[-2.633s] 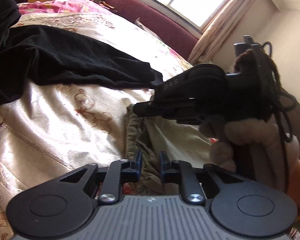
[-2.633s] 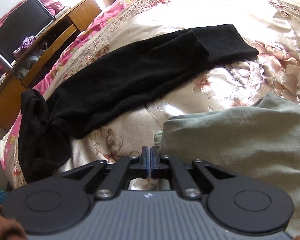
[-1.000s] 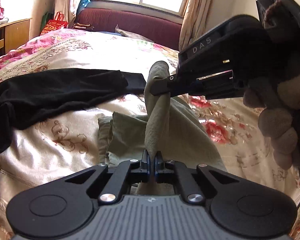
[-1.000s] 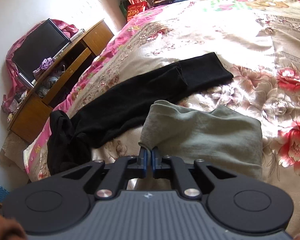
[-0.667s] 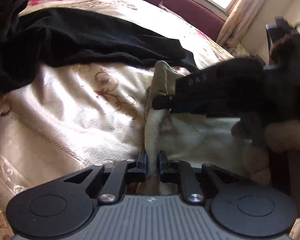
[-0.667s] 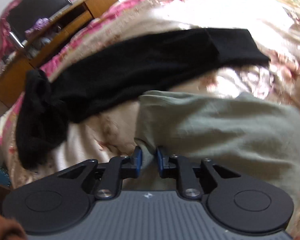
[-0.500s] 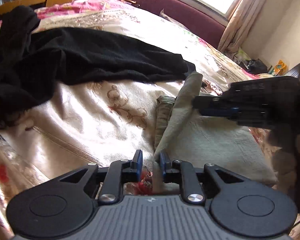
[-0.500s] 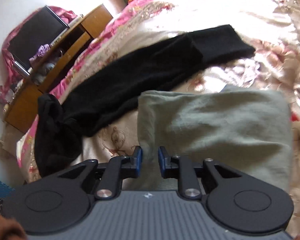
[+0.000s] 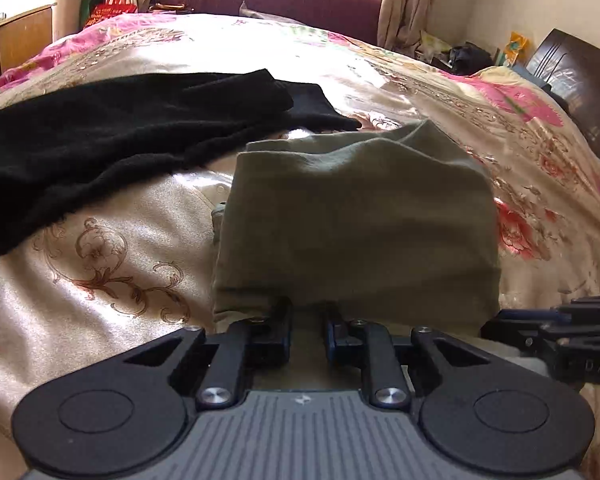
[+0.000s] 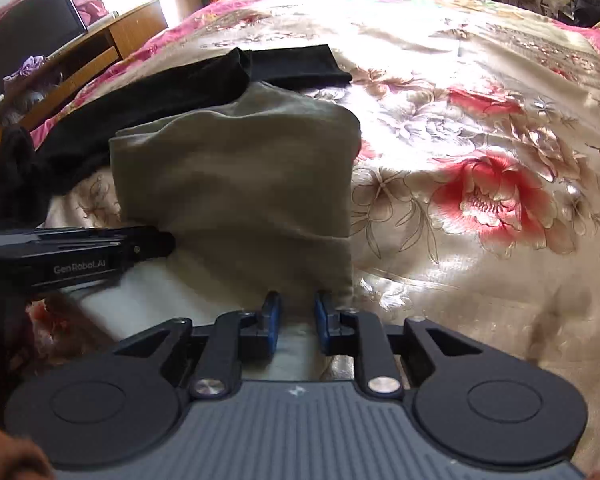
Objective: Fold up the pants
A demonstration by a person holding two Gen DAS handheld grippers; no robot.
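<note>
1. Olive-green pants (image 9: 356,216) lie folded into a compact rectangle on the floral bed (image 10: 480,128), beside a black garment (image 9: 112,136).
2. Left tool (image 9: 307,326) and right tool (image 10: 296,316) sit at the near edge, jaws narrowly parted, holding nothing; the fold looks finished.

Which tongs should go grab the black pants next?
Probably the left tongs. They are open at the near left edge of the folded green pants, and the black pants lie off to that side. The right tongs, also open, sit farther from them.
</note>
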